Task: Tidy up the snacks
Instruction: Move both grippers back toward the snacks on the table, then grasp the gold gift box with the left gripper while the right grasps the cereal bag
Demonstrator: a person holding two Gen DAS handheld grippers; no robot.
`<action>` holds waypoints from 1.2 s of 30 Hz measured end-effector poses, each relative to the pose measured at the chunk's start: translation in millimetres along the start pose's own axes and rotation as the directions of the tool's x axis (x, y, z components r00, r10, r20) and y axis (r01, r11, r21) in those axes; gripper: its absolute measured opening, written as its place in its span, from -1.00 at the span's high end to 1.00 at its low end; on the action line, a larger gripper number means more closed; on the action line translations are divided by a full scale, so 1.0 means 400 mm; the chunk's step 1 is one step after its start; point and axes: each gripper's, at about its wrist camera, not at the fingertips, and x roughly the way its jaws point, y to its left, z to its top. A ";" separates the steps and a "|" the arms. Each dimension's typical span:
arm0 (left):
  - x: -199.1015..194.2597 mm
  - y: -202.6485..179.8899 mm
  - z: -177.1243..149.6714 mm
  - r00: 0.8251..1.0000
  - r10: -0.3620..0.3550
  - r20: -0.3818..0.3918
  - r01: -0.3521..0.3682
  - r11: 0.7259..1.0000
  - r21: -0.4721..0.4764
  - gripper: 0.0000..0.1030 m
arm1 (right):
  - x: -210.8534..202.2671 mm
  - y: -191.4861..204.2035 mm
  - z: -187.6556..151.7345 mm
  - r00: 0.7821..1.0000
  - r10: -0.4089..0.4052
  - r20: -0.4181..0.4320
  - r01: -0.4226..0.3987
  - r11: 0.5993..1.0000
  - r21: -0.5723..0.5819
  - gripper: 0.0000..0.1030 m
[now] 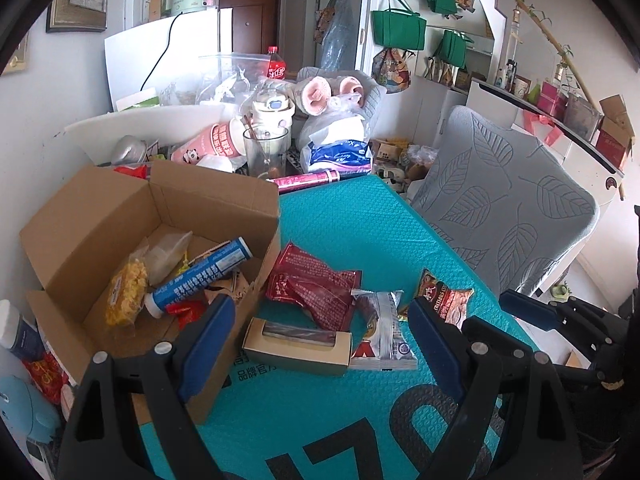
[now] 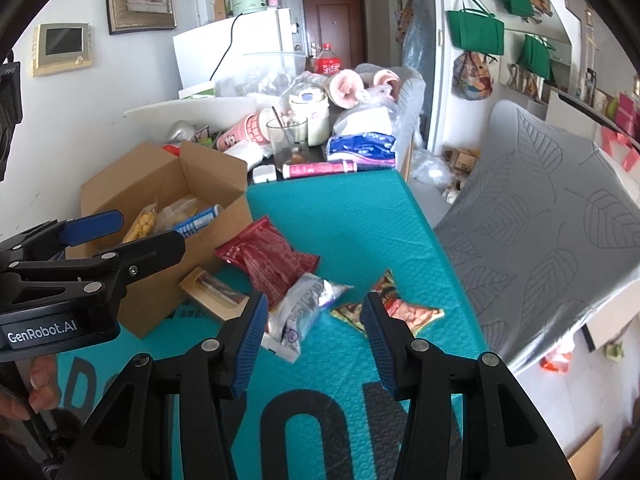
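An open cardboard box (image 1: 224,200) (image 2: 160,184) stands on the teal mat (image 1: 360,232) (image 2: 340,220); it holds a blue tube (image 1: 200,276), a yellow snack bag (image 1: 126,300) and other packets. Beside it lie a dark red packet (image 1: 316,288) (image 2: 268,260), a small tan window box (image 1: 296,346) (image 2: 212,290), a silver packet (image 1: 384,332) (image 2: 298,316) and an orange-red packet (image 1: 446,296) (image 2: 416,314). My left gripper (image 1: 320,340) is open and empty above the tan box; it also shows in the right wrist view (image 2: 132,230). My right gripper (image 2: 316,332) is open and empty over the silver packet.
The table's far end is crowded: a glass (image 1: 266,152), pink cups (image 1: 208,146), a pink tube (image 1: 308,179), tissue packs (image 1: 340,152), a cola bottle (image 1: 276,66). A grey leaf-patterned chair back (image 1: 508,208) stands right of the table. A wall runs along the left.
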 end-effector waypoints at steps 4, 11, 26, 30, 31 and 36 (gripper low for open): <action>0.034 -0.010 -0.020 0.999 0.047 -0.014 -0.048 0.998 -0.036 -0.72 | 0.027 -0.037 -0.029 1.000 0.012 -0.012 -0.012 1.000 0.027 0.04; 0.137 -0.016 -0.046 0.990 0.095 -0.108 -0.108 0.986 -0.127 -0.72 | 0.081 -0.098 -0.077 0.998 0.037 -0.052 -0.033 0.997 0.076 0.01; 0.266 0.017 -0.085 0.953 0.232 -0.195 -0.270 0.942 -0.197 -0.72 | 0.191 -0.184 -0.086 0.994 0.054 -0.095 -0.038 0.987 0.157 -0.55; 0.271 0.018 -0.085 0.949 0.256 -0.184 -0.289 0.941 -0.178 -0.72 | 0.223 -0.204 -0.075 0.995 0.057 -0.087 -0.038 0.978 0.204 -0.66; 0.270 0.017 -0.086 0.944 0.273 -0.186 -0.304 0.938 -0.165 -0.72 | 0.233 -0.209 -0.072 0.995 0.045 -0.094 -0.024 0.977 0.213 -0.66; 0.294 0.032 -0.095 0.934 0.270 -0.233 -0.310 0.937 -0.159 -0.72 | 0.271 -0.237 -0.056 0.995 -0.006 -0.098 0.031 0.966 0.256 -0.66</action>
